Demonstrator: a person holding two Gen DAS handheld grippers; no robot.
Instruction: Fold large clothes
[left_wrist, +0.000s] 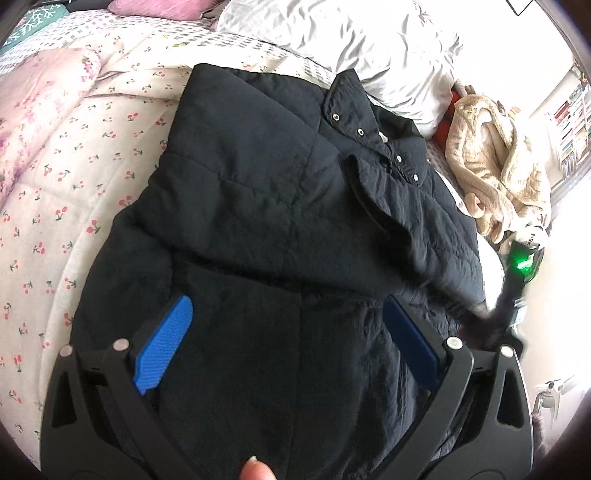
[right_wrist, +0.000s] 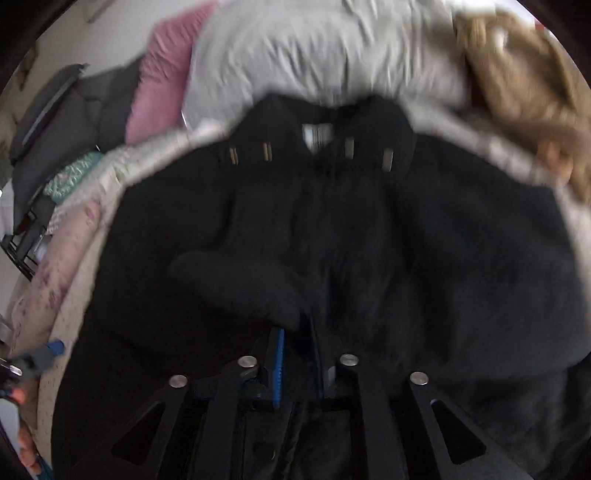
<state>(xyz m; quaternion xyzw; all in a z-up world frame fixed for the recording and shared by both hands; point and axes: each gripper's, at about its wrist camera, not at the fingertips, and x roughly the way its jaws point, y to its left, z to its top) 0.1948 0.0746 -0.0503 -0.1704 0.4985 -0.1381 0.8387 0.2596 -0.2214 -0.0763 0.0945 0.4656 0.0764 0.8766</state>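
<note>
Two grippers are working one black padded jacket (left_wrist: 280, 206), lying spread on the bed (left_wrist: 74, 155). Left gripper (left_wrist: 284, 343) is hovering over the hem w/ jaws wide, holding nothing. Right gripper (right_wrist: 297, 363) is pinching a fold of jacket fabric, prob. a sleeve, jaws narrow. Step looks like folding that part in across the body; next it's needing laying flat & letting go. Farther off, collar (right_wrist: 325, 122) is lying toward grey pillow (left_wrist: 354, 48).
</note>
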